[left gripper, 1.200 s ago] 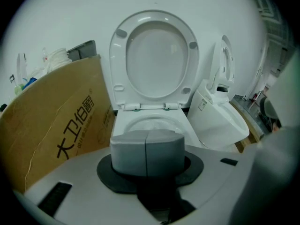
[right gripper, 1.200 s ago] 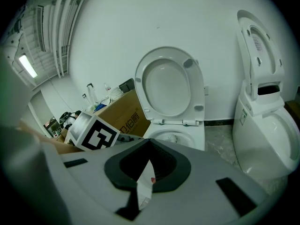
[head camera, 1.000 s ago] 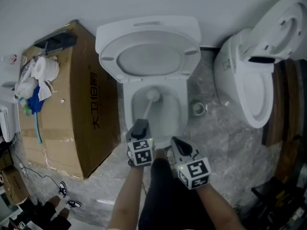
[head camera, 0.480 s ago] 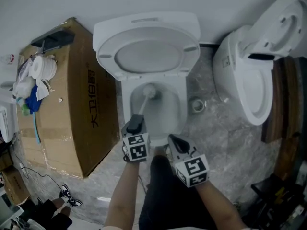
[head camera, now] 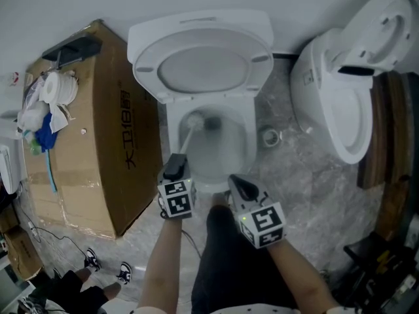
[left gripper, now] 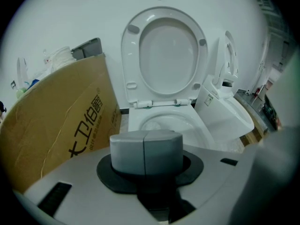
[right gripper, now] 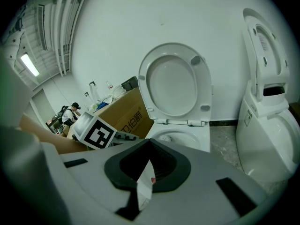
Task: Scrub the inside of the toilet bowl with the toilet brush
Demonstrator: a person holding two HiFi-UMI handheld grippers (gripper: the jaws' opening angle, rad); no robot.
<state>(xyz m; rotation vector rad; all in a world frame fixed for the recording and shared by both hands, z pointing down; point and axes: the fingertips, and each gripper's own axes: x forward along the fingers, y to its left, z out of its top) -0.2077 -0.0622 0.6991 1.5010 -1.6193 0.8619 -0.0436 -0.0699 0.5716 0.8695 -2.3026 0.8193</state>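
In the head view the white toilet bowl (head camera: 248, 150) stands open below its raised seat and lid (head camera: 206, 57). The toilet brush's white head (head camera: 194, 120) rests against the bowl's back left inside wall. Its pale handle (head camera: 185, 142) slants down to my left gripper (head camera: 177, 163), which is shut on it. In the left gripper view the grey pads (left gripper: 129, 150) meet with no gap in my left gripper (left gripper: 145, 149); the handle is hidden there. My right gripper (head camera: 239, 184) hovers at the bowl's front rim, jaws drawn to a point. A white slip shows in my right gripper's (right gripper: 147, 168) dark recess.
A large cardboard box (head camera: 98, 136) stands left of the toilet, with paper rolls (head camera: 59, 91) and rags on top. A second toilet (head camera: 344, 103) stands at the right, wooden boards (head camera: 383, 142) beyond it. A round floor fitting (head camera: 270, 136) sits between the toilets. Cables (head camera: 39, 235) trail at lower left.
The brush head has slid left and toward the back of the bowl. My left gripper has shifted left with the handle. The right gripper has hardly moved.
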